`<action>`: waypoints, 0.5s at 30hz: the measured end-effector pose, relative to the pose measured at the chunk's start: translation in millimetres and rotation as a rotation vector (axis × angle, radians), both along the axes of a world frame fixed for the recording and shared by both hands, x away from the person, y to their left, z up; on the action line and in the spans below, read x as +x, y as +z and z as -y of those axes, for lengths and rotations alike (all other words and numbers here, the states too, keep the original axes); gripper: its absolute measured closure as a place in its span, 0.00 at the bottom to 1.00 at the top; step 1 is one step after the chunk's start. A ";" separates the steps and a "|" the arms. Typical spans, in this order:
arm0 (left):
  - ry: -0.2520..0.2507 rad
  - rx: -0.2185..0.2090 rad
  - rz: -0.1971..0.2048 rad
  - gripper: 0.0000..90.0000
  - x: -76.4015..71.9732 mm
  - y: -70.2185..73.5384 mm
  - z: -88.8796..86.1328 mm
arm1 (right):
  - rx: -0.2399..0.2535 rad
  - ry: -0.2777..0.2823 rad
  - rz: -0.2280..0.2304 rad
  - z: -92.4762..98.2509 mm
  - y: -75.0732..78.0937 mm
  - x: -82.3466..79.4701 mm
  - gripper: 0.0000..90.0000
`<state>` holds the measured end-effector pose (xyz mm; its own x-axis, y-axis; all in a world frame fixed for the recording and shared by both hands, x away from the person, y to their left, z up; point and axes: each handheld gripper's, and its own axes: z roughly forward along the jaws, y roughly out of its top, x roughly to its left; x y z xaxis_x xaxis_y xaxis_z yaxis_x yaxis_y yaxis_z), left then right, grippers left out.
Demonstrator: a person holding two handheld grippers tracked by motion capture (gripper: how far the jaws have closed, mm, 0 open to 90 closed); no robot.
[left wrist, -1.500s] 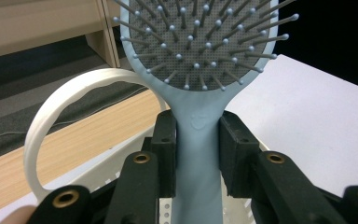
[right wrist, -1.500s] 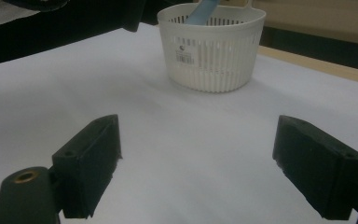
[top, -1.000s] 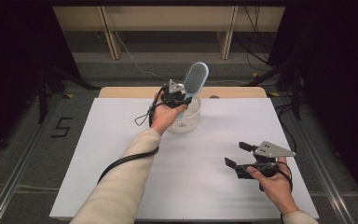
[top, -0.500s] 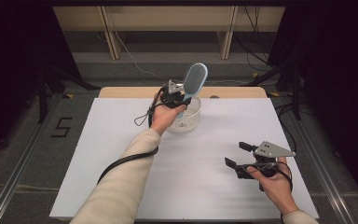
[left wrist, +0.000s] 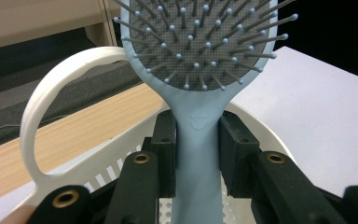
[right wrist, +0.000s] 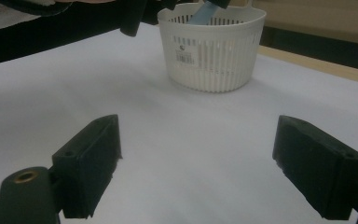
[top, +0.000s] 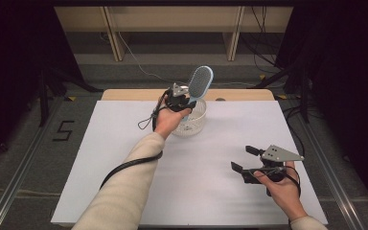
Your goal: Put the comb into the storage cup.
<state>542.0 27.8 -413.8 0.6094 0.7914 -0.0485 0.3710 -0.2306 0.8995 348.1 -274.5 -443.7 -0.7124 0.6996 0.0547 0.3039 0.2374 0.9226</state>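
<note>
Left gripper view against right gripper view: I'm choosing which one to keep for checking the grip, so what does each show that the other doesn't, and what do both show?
The left gripper view shows the left gripper shut on the hairbrush handle, the bristle pad above, and the looped basket handle. The right gripper view shows the right gripper open over bare white table, plus the basket's slatted outer wall with its label. Both show the white basket and the light blue brush handle reaching into it.
</note>
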 end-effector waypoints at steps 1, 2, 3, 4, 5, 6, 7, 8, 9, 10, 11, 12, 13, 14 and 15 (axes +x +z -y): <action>-0.001 0.001 0.000 0.77 0.1 0.0 -0.2 | -0.002 0.000 -0.001 0.1 0.1 -0.1 0.18; -0.001 0.002 -0.001 0.77 0.2 -0.1 -0.2 | -0.002 0.001 -0.001 0.1 0.0 -0.1 0.18; -0.003 0.006 -0.004 0.77 0.2 -0.2 -0.4 | -0.001 0.000 -0.002 0.0 0.0 -0.1 0.18; -0.003 0.007 -0.003 0.77 0.2 -0.4 -0.4 | 0.000 0.000 -0.001 -0.1 0.0 -0.1 0.18; -0.003 0.007 -0.003 0.77 0.2 -0.6 -0.4 | 0.000 0.000 0.000 0.0 0.1 -0.2 0.18; -0.003 0.007 -0.003 0.77 0.2 -0.7 -0.3 | 0.001 0.001 -0.001 0.0 0.3 -0.3 0.18; -0.003 0.007 -0.003 0.77 0.2 -0.7 -0.1 | 0.002 0.000 -0.001 0.0 0.3 -0.3 0.18; -0.005 0.006 -0.003 0.77 0.2 -0.9 0.1 | 0.001 0.000 0.000 0.1 0.1 -0.1 0.18; -0.003 0.006 -0.003 0.77 0.1 -1.1 0.3 | 0.000 0.000 0.000 0.1 0.0 -0.1 0.18; -0.004 0.006 -0.004 0.77 0.0 -1.3 0.5 | 0.000 -0.001 -0.001 0.1 0.0 -0.1 0.18; -0.005 0.007 -0.005 0.77 0.0 -1.6 0.6 | 0.002 -0.001 -0.001 0.0 0.2 -0.3 0.18; -0.006 0.008 -0.005 0.77 -0.1 -1.9 0.8 | 0.003 -0.001 -0.001 0.0 0.3 -0.3 0.18; -0.005 0.006 -0.003 0.77 -0.3 -2.3 1.3 | 0.003 -0.001 -0.001 0.0 0.3 -0.2 0.18; -0.006 0.008 -0.003 0.77 -0.6 -2.7 1.4 | 0.000 -0.001 0.000 0.2 0.1 -0.1 0.18; -0.007 0.011 -0.004 0.77 -0.7 -3.1 1.4 | 0.000 0.000 0.000 0.2 -0.1 0.0 0.18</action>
<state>541.3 26.4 -416.9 0.6144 0.7879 -0.0423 0.3727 -0.2425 0.8957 348.1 -274.7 -443.7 -0.7121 0.7000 0.0546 0.3043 0.2377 0.9224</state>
